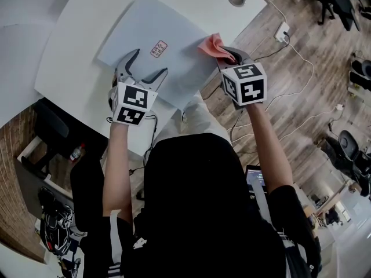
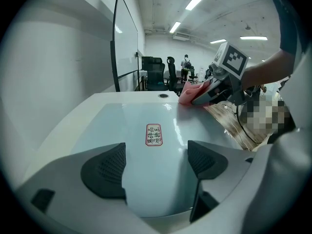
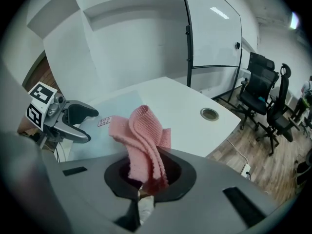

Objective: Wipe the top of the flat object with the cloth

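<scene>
1. The right gripper (image 1: 225, 55) is pinching the pink cloth (image 1: 212, 44) between closed jaws, at the right edge of the flat object (image 1: 152, 25).
2. The left gripper (image 1: 146, 68) is gaping wide, holding nothing, over that object's near edge.

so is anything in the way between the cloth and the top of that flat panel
Nothing visible. The pink cloth, shut in the right gripper, is at the right edge of the flat panel, whose top is bare apart from a flat label. The open left gripper sits over the near edge.
</scene>
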The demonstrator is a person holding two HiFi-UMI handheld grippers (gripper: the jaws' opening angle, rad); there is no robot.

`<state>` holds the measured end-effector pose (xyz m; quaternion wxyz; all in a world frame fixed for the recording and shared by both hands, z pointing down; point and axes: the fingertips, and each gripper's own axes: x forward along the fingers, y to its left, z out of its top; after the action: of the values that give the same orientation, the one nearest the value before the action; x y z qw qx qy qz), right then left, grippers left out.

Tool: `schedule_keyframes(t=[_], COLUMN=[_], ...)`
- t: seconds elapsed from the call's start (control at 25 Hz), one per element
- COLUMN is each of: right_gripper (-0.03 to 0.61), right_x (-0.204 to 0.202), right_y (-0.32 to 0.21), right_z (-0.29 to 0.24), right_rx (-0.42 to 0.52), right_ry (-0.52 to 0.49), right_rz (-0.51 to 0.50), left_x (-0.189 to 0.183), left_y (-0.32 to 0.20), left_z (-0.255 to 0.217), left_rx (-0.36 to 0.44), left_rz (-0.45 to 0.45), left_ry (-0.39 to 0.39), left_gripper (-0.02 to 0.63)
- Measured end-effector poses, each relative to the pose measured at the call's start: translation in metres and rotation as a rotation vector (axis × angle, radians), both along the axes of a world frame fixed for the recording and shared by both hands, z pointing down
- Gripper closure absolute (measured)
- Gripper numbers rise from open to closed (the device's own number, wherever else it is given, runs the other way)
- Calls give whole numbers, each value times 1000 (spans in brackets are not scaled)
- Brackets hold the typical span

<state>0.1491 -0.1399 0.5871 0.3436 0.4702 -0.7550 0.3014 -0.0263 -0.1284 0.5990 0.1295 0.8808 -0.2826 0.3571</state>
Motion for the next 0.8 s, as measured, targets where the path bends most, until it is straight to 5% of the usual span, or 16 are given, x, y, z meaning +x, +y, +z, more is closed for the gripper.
schedule_keyframes(t=[0.8], right_gripper=[534], right_x=[-37], right_y=[-18], right_z=[2], right_rx=[-19], right_ry=[-5], right_rz=[-76], left_x=[3], left_y=[0], left_z=[1], left_rx=[0], left_rz=[5], left_ry=[1], left_gripper=[224])
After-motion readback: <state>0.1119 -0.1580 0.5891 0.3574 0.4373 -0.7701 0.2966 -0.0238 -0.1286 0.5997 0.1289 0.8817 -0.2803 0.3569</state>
